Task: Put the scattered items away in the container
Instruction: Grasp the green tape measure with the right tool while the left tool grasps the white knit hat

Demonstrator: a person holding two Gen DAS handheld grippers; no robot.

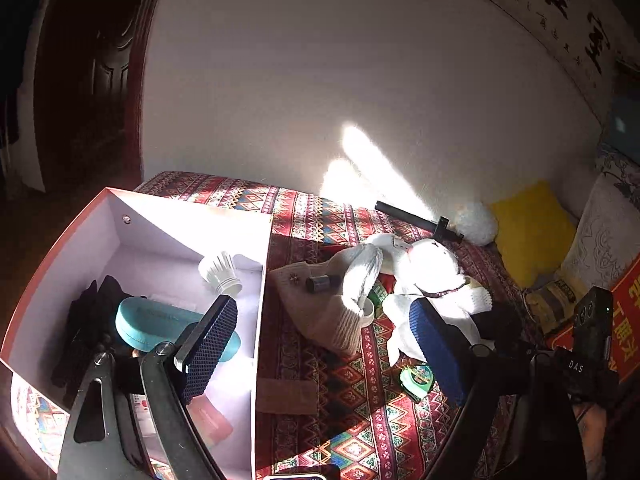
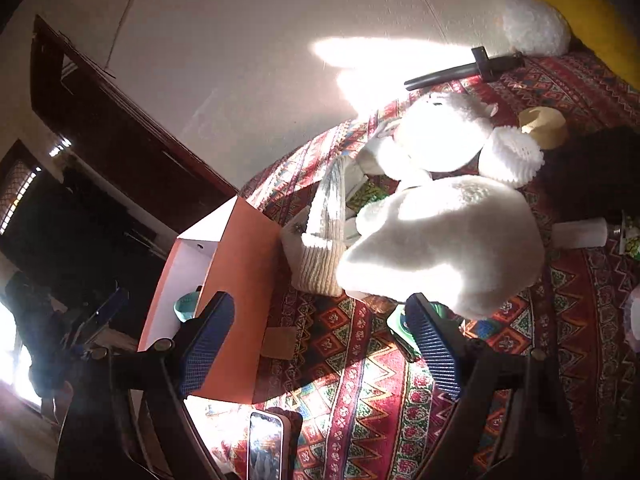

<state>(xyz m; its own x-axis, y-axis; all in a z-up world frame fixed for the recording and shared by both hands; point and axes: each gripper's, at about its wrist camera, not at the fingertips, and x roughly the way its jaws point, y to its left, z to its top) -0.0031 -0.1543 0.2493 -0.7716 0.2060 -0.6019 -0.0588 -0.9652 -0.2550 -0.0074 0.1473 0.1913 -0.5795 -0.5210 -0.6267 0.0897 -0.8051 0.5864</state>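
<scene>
The container is an orange box (image 1: 120,240) with a white inside, at the left. It holds a teal glasses case (image 1: 160,320), a dark bundle, a white ribbed bulb-shaped item (image 1: 219,273) and a pink card. My left gripper (image 1: 320,346) is open and empty, one finger over the box and the other over the cloth. A beige knit hat (image 1: 332,320) and a white plush toy (image 1: 430,262) lie beyond it. My right gripper (image 2: 320,346) is open and empty beside the box's orange wall (image 2: 240,280). A green flat item (image 2: 398,326) touches its right finger, just under the plush toy (image 2: 440,240).
A patterned red cloth (image 1: 344,412) covers the surface. A black rod (image 2: 460,72), a white bottle (image 2: 580,233), a dark cloth (image 2: 592,168) and a brown card piece (image 2: 280,342) lie on it. A phone (image 2: 264,444) is at the near edge. A yellow cushion (image 1: 528,232) sits against the wall.
</scene>
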